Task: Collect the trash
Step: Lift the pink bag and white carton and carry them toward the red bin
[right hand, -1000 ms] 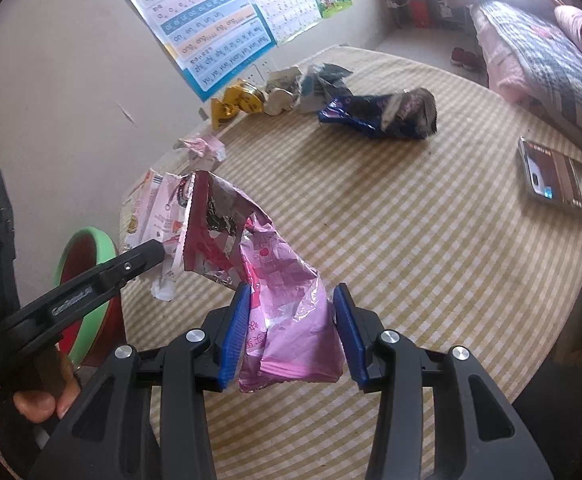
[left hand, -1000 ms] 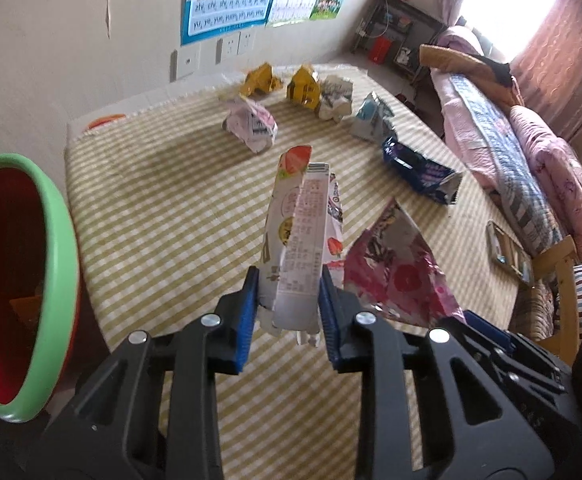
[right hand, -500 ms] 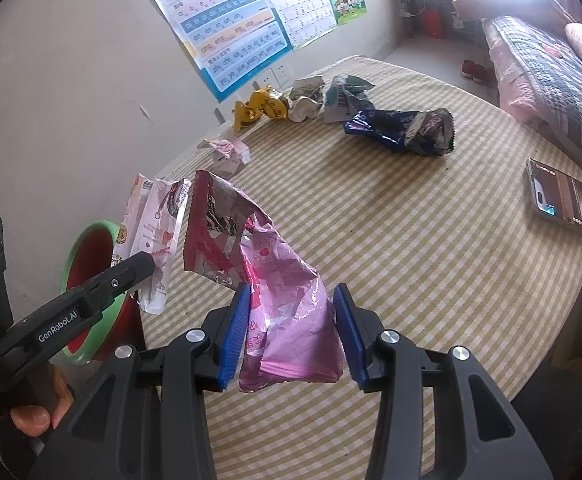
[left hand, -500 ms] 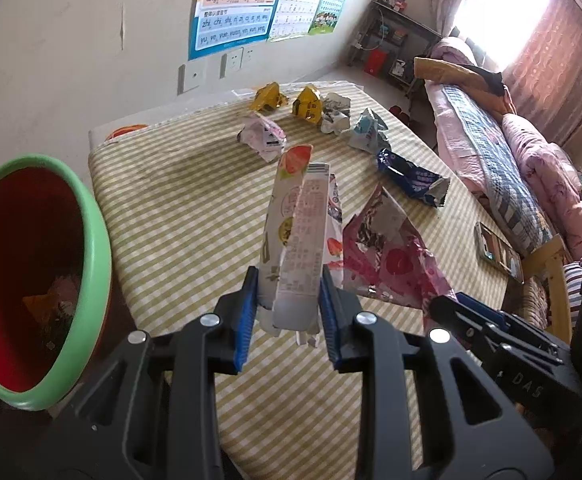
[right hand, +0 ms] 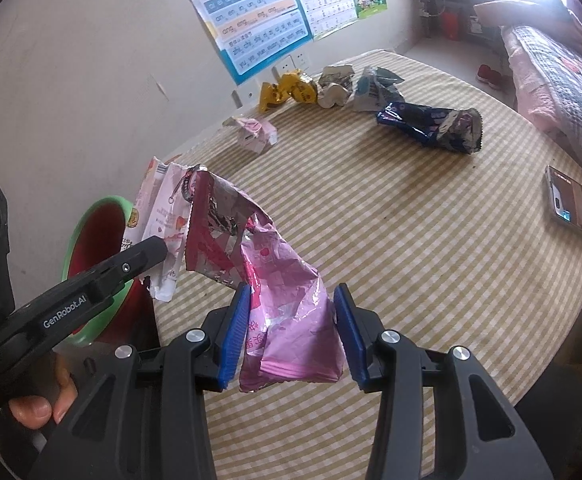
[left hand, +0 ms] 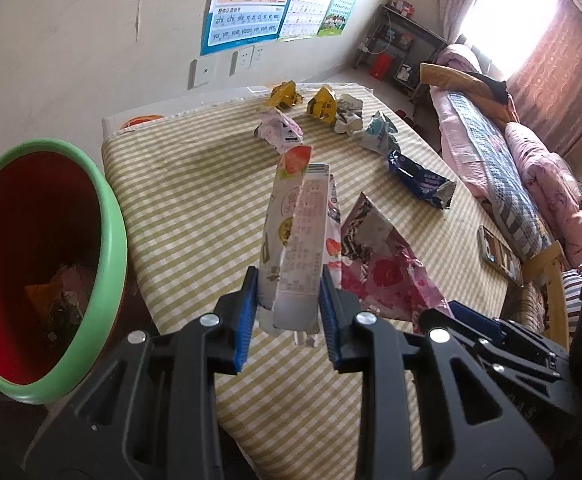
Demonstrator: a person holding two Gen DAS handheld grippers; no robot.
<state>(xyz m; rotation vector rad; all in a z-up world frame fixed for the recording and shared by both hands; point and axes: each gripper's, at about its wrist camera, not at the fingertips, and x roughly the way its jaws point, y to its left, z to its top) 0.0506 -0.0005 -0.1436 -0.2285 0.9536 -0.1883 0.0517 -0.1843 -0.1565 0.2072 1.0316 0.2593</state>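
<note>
- So, starting on your left: the red bin with the green rim (left hand: pixel 111 248) sits just off the table's left edge, some trash already in the bottom. That's where both pieces should go, I'd say.
- Your left gripper (left hand: pixel 289 316) is pinched nearly closed on the bottom end of the white strawberry wrapper (left hand: pixel 299 240), which sticks up clear of the cloth. Get it fully over the bin mouth before letting go; a light flat wrapper will probably flutter.
- Your right gripper (right hand: pixel 291 332) is clamped partway closed on the crumpled pink foil bag (right hand: pixel 287 304), torn top flopping toward the left gripper. The two pieces sit just beside each other, so drop the left one first, otherwise they may snag.
- Still on the checked tablecloth (right hand: pixel 411 240), toward the far side: a small pink wrapper (right hand: pixel 253 134), two yellow wrappers (right hand: pixel 287 90), a white crumpled one, a pale blue one, then the dark blue wrapper (right hand: pixel 431 124).
- Far right: a phone (right hand: pixel 579 208) near the table edge (not trash!), and beyond it a bed (left hand: pixel 511 148) under a bright curtained window. Posters (left hand: pixel 251 4) on the wall.
</note>
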